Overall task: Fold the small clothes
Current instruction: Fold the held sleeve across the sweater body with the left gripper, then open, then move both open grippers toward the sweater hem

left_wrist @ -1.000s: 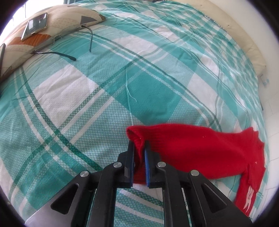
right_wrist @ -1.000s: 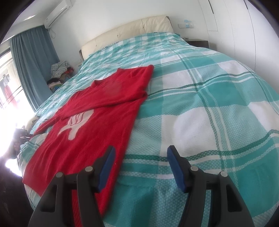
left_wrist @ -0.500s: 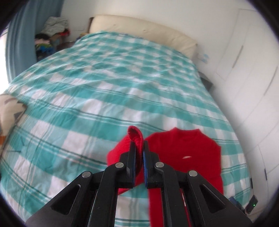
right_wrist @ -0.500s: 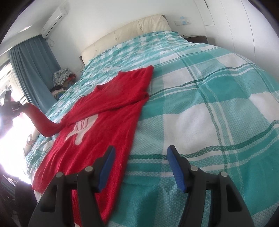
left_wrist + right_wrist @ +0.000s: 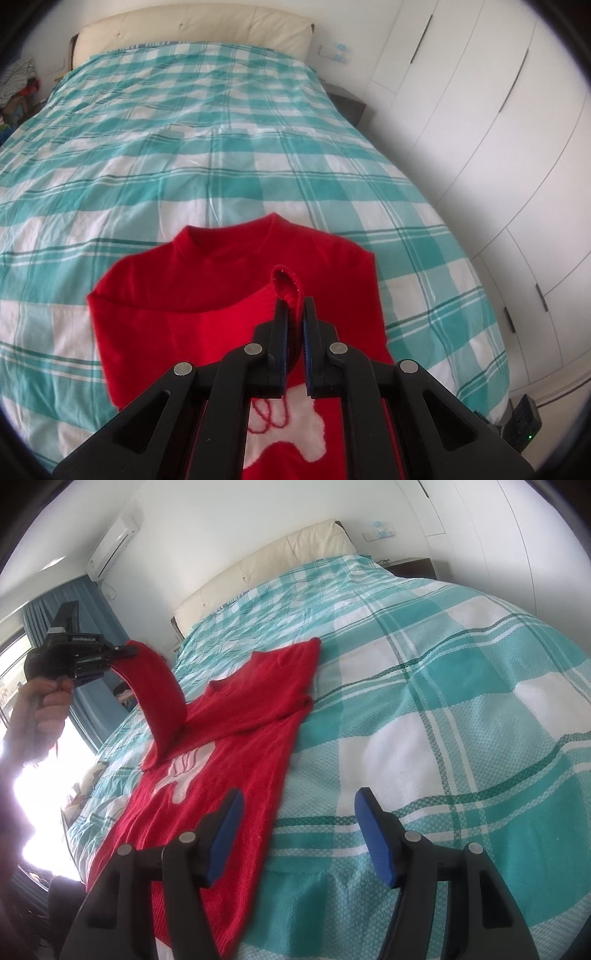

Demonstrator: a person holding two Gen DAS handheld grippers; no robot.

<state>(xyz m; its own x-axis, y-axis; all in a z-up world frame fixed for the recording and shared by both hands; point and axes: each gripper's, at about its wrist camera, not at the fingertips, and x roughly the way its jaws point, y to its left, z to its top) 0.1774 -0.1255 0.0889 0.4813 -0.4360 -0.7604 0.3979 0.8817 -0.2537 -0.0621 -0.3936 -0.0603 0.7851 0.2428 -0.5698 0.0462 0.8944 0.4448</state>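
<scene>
your left gripper [image 5: 294, 317] was clamped on the sleeve cuff [image 5: 286, 280], lifted above the sweater [image 5: 236, 716] chest. your right gripper [image 5: 295, 830] stood apart, empty, by the hem's right edge.

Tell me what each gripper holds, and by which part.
Left gripper pinches the red sweater by its sleeve cuff, lifted over the body. Right gripper holds nothing.

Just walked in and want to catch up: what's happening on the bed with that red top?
A person is folding a red sweater spread on the checked bedspread, using handheld tongs. The left tongs are shut on the cuff of one sleeve, held up in an arc above the sweater's chest. The other sleeve already lies folded across the chest. The right tongs are open and empty, over the bedspread beside the sweater's lower edge.
</scene>
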